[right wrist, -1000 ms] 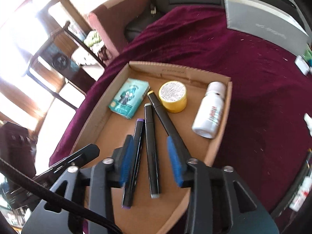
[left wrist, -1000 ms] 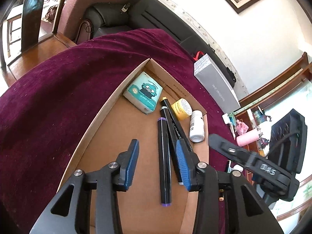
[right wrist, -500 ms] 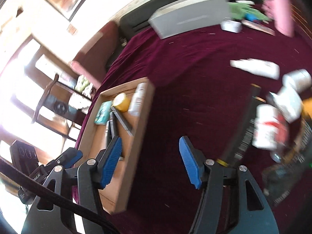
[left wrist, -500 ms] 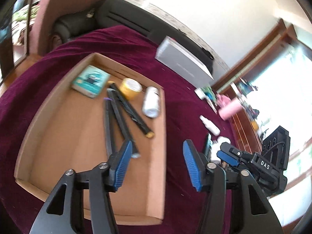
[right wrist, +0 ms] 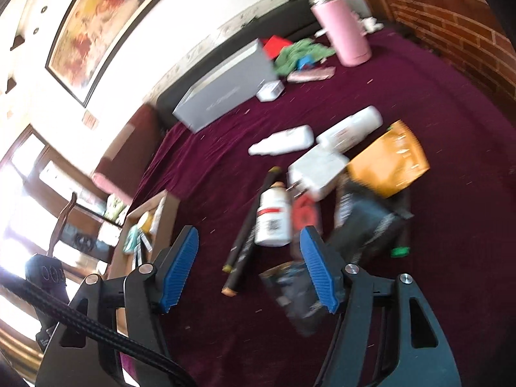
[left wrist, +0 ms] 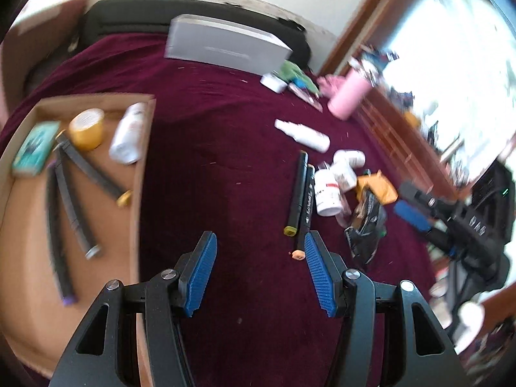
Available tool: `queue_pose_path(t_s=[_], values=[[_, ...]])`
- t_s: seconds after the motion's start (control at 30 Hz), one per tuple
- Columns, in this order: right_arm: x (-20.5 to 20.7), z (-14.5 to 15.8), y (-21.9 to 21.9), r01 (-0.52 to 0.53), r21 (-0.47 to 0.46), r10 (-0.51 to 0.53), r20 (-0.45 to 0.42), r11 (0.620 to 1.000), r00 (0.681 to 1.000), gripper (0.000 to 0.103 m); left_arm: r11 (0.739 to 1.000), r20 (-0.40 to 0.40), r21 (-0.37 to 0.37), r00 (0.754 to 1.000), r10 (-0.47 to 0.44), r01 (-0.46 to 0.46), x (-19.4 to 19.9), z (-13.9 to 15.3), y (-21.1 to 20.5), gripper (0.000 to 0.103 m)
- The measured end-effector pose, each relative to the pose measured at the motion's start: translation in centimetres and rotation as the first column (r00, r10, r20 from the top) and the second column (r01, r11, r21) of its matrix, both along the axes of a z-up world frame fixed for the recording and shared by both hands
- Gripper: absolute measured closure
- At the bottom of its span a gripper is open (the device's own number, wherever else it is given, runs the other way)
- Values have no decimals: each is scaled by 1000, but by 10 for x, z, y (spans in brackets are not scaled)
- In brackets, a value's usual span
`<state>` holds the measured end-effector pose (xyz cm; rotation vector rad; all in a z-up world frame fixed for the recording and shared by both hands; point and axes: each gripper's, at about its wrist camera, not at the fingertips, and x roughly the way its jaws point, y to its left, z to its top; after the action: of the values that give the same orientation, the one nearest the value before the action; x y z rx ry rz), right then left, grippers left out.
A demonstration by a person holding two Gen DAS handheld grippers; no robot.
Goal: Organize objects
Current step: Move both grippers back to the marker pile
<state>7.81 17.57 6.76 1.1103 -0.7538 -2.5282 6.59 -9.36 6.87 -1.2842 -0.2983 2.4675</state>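
1. The left gripper [left wrist: 258, 269], black with blue ribbed pads, is hovering with its jaws spread and nothing between them above a dark maroon velvet cloth [left wrist: 219, 148].
2. To its left, a shallow brown cardboard tray [left wrist: 142, 174] is lying on the cloth, holding a teal card packet [left wrist: 34, 148], a yellow round tin [left wrist: 87, 129], a white plastic bottle [left wrist: 127, 138] and three dark marker pens [left wrist: 69, 203].
3. The right gripper [right wrist: 248, 266], of the same build, is hanging over a loose pile on the cloth; its jaws are opening and gripping nothing.
4. Between its fingers, lower down on the cloth, two black marker pens [right wrist: 250, 230] are lying side by side, touching a white bottle with a red-striped label [right wrist: 274, 217].
5. Just beyond, a white spray bottle [right wrist: 283, 145], a white box [right wrist: 317, 169], an orange paper packet [right wrist: 388, 163] and a dark foil pouch [right wrist: 364, 225] are crowding together.
6. A grey rectangular box [right wrist: 225, 88] and a pink flask [right wrist: 343, 30] are standing at the far edge of the cloth.
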Motion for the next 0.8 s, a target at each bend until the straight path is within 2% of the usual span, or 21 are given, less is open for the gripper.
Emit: queue_pose_path(t_s=[0.1,0.27,0.47,0.6,0.8], values=[[2,-2,15,65,53,-63,-38,996,997,37,997,6,-66,1000,-26,26,-14,-7,22,53],[2,-11,35,140,101,-133,-73,985,988,32,992,14,-123,999,-40,41,-37,-18,45,53],[3,-22,55,177,52,-171,-97,983,981,32,978,-6,-186,996,-94,91,-56,-32,72,53],[8,-20,63,189,14,-186,-118,982,975,30,954,-24,-270,990,-139,128,-69,-42,86,53],[5,-24,63,162,-14,-163,-97,987,982,30,948,-38,-294,989,-141,124,-84,-43,86,53]])
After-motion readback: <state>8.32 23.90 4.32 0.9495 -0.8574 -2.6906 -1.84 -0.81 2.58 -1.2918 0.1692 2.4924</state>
